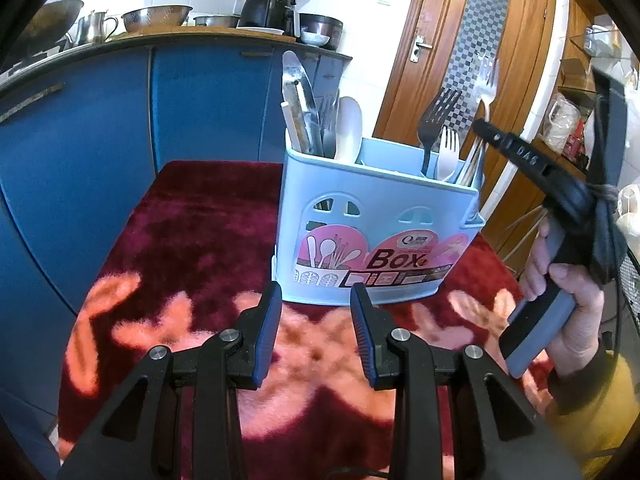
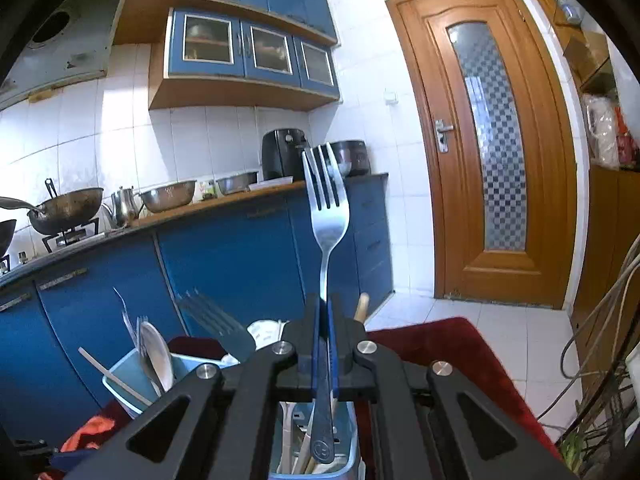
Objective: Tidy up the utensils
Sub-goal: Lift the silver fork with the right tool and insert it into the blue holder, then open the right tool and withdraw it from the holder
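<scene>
Right gripper (image 2: 325, 320) is clamping a steel fork (image 2: 326, 216) by the middle of its handle, jaws shut tight on the metal. The fork is standing tines-up, with the handle end hanging below the pads over the utensil caddy (image 1: 376, 240). Judgement: the mid-handle grip is leaving enough free handle below for the end to enter a compartment first, and the upright hold matches how the other pieces are already standing.

The light blue caddy is sitting on the dark red patterned cloth (image 1: 192, 248), label side facing the left wrist camera. Contents are sorted by type: knives (image 1: 298, 100) and a white spoon (image 1: 349, 128) are filling the far-left section, while a black fork (image 1: 434, 120) and a white plastic fork (image 1: 448, 152) are standing in the right section. From the left view the held fork is appearing above and behind that right section, tines blurred against the door (image 1: 476, 40). Judgement: it is most likely destined for the fork section, since like is grouped with like. Whether its handle end is already inside the rim cannot be told; in the right wrist view it overlaps the compartment from above.

Left gripper (image 1: 316, 332) is hovering low over the cloth just in front of the caddy, jaws partly apart and holding nothing, not touching the caddy. Judgement: it is possibly staying near to steady the caddy if the fork snags. No loose utensils are showing on the visible cloth.

A person's hand (image 1: 568, 300) is wrapping the right gripper's handle at the frame edge.
</scene>
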Demonstrator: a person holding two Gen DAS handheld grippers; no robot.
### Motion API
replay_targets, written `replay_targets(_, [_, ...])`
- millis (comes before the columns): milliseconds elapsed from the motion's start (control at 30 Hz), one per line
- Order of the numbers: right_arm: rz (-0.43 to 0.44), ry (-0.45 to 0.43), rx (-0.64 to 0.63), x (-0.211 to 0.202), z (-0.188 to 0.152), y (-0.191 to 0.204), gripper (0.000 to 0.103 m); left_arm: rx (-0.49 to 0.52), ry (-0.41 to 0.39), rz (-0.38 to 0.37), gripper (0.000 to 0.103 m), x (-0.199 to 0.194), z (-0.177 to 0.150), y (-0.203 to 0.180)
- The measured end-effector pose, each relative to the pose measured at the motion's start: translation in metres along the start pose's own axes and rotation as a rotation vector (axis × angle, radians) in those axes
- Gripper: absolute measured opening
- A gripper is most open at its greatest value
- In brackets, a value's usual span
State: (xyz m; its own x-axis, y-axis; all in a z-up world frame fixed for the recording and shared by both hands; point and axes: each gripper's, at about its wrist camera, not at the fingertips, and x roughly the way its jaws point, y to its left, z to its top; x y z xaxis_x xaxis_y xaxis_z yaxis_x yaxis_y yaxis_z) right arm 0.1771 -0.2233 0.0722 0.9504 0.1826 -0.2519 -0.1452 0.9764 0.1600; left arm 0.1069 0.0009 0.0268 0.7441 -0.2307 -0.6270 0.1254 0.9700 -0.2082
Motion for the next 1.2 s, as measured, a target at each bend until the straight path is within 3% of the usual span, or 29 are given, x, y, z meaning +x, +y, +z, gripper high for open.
replay_targets(233, [0.032,0.086,-0.01,-0.002,-0.012,0.003,0.008,-0.006,0.0,0.004,0.036,0.002,0.0,0.003])
replay_targets(367, [0.056,0.107,-0.006,-0.009,-0.014,0.003,0.033,-0.007,-0.007,0.008,0.036,0.0,0.0,0.002])
replay_targets(433, [0.064,0.102,0.0,-0.016,-0.011,0.003,0.039,-0.006,-0.01,0.009,0.036,-0.001,-0.001,0.001])
replay_targets(700, [0.083,0.11,0.0,-0.055,-0.003,0.008,0.044,-0.001,-0.034,0.013,0.036,-0.01,-0.001,-0.003])
replay_targets(900, [0.075,0.134,0.014,-0.087,-0.02,0.016,0.044,0.015,-0.067,0.025,0.036,-0.017,-0.001,-0.007])
replay_targets(1200, [0.048,0.156,0.06,-0.108,-0.06,0.013,0.061,0.06,-0.125,0.066,0.036,-0.02,-0.01,-0.015])
